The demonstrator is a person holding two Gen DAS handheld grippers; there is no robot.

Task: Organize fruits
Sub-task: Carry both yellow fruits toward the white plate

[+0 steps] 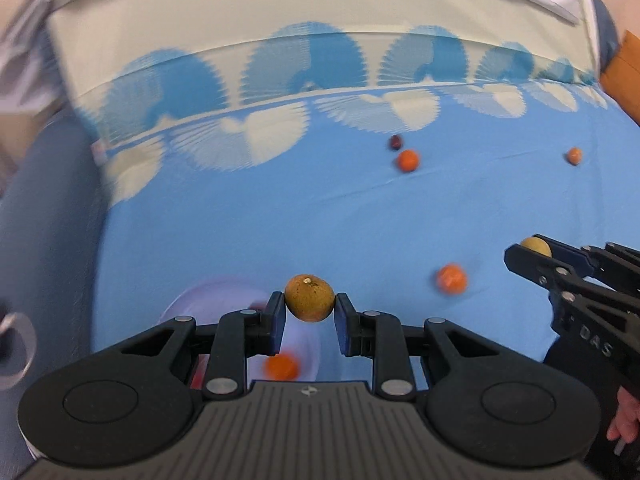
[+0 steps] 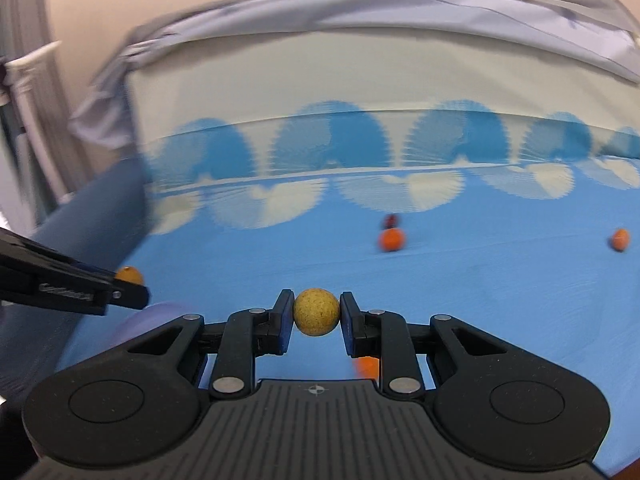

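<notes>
My left gripper [image 1: 309, 306] is shut on a brownish-yellow round fruit [image 1: 309, 298], held above a pale lilac plate [image 1: 208, 300] that holds an orange fruit [image 1: 281, 366]. My right gripper [image 2: 316, 314] is shut on a pale yellow speckled round fruit [image 2: 316, 312]; it also shows at the right of the left wrist view [image 1: 536, 248]. Loose on the blue cloth [image 1: 280, 220] lie an orange fruit [image 1: 451, 278] near me, another orange fruit [image 1: 408, 160] with a dark red fruit [image 1: 395, 142] behind it, and a small orange fruit [image 1: 574, 156] at far right.
The blue cloth has a pale shell-pattern border [image 1: 248, 132] along its far edge. A dark blue cushion or armrest [image 1: 52, 220] lies at the left. An orange object [image 1: 624, 76] sits at far right. Grey fabric [image 2: 360, 4] is draped behind.
</notes>
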